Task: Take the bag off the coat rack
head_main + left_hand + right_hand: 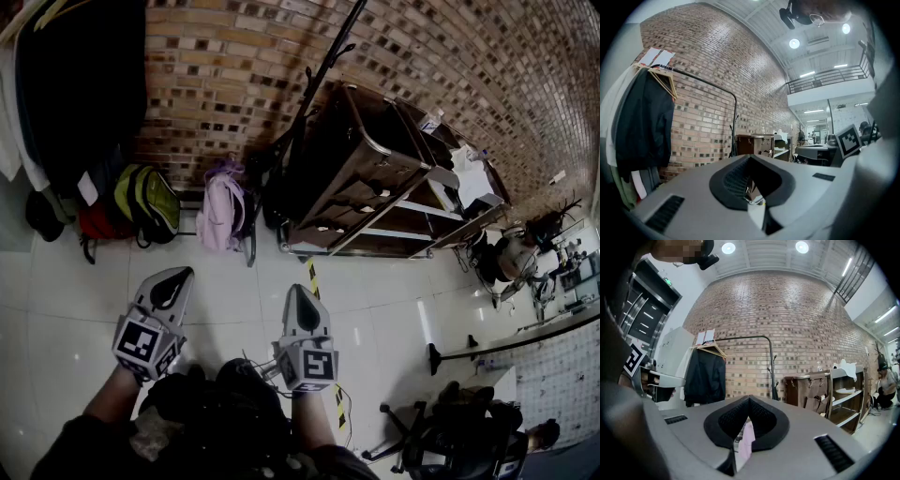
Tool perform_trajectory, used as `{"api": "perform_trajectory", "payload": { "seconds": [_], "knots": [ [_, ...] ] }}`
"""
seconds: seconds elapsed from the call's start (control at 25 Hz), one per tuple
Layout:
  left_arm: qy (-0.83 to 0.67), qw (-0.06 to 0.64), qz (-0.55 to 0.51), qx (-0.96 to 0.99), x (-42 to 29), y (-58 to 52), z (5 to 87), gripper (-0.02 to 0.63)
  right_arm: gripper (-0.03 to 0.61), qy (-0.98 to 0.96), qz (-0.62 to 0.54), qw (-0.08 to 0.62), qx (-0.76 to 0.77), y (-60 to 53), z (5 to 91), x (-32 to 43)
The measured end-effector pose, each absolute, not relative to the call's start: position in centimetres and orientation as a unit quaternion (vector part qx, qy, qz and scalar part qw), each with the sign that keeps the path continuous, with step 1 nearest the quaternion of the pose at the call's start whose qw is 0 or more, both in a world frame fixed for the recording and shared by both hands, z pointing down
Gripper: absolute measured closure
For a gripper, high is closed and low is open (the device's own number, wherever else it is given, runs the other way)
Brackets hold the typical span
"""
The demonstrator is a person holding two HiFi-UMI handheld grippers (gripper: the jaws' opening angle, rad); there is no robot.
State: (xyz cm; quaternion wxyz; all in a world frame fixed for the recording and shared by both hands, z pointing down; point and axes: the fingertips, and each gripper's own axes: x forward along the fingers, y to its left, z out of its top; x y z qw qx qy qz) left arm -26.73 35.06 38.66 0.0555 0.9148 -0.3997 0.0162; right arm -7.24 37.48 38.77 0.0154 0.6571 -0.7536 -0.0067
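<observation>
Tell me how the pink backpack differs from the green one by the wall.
Colour: the pink backpack is pale pink; the green backpack is yellow-green with black panels. Place: the pink backpack sits beside the black coat rack; the green backpack sits below the hanging dark coat. Both are low against the brick wall.

bag (221, 214): pink | backpack (150, 202): lime-and-black | wall (234, 66): brown brick | floor (84, 300): white | coat (75, 84): black

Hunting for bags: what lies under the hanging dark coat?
Below the dark coat, on the floor, sit a yellow-green backpack and a red bag. The coat covers whatever lies behind it.
</observation>
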Motion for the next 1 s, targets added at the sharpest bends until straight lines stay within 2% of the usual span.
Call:
{"api": "perform_trajectory", "payload": {
  "seconds": [0.48,1.0],
  "knots": [
    [-0.449,0.045,-0.005,0.893,-28.5,30.3,39.1,0.594,0.558,-0.757,0.007,-0.011,0.653,32.6,40.2,-6.9],
    [-0.474,0.041,-0.002,0.880,-23.9,18.6,39.1,0.594,0.558,-0.762,0.015,-0.019,0.648,19.0,40.6,-1.1]
  ]
}}
